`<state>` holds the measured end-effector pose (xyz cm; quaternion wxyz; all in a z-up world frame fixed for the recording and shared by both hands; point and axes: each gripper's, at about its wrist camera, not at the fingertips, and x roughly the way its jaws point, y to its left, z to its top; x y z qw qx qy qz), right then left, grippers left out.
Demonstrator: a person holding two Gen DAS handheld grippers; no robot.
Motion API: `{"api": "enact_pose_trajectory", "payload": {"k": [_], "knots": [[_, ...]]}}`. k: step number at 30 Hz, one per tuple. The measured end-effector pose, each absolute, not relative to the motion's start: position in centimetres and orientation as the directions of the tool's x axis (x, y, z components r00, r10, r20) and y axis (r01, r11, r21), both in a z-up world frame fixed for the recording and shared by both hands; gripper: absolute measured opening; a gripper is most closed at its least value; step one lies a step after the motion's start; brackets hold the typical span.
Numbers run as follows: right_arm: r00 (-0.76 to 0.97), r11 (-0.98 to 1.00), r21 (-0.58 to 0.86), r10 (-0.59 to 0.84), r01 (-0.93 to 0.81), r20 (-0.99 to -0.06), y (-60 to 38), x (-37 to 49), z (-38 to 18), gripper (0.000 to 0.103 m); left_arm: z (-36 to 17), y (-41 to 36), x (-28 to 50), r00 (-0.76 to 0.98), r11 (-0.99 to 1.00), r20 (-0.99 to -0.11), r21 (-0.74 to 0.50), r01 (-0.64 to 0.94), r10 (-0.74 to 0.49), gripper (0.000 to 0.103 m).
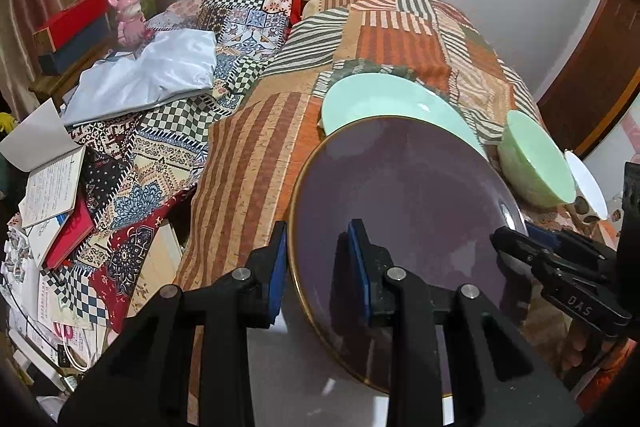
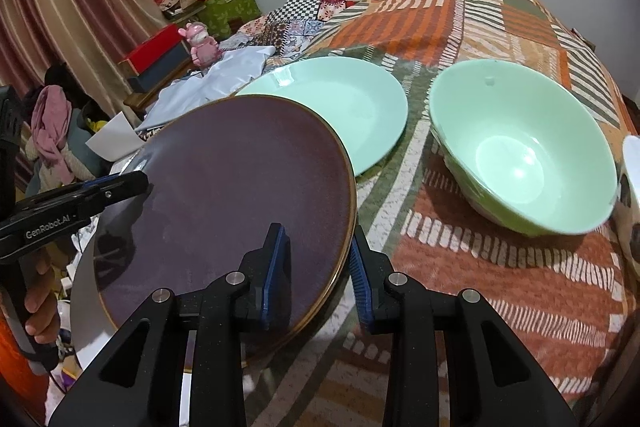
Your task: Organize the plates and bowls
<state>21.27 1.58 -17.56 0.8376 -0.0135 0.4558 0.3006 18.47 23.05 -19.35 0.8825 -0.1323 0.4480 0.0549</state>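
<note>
I had the purple plate (image 1: 404, 195) pinched at opposite rims by left gripper (image 1: 320, 267) and right gripper (image 2: 316, 267), mint plate (image 2: 340, 107) beyond, green bowl (image 2: 520, 143) right

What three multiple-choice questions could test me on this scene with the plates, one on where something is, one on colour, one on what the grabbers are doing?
1. Where is the mint-green plate?
A. On the patterned cloth, behind the purple plate
B. Inside the bowl
C. On the floor

2. What colour is the bowl?
A. Red
B. Pale green
C. Black

3. How is the purple plate held?
A. Lying flat, untouched
B. By one gripper only
C. By both grippers at opposite edges

Answers:
1 A: it lies on the cloth, partly hidden by the purple plate.
2 B: pale green inside and out.
3 C: the left gripper and right gripper each straddle its rim.
</note>
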Motion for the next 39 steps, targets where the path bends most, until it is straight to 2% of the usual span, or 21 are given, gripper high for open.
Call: {"api": "enact_pose_trajectory", "payload": {"k": [39], "knots": [[0.501,0.861,0.274,0.479,-0.428,-0.721,-8.9,15.8,-14.9,0.029,-16.5,12.8,13.2,0.610,0.971,-0.788,-0.201,-0.130,-0.081,0.029]]}}
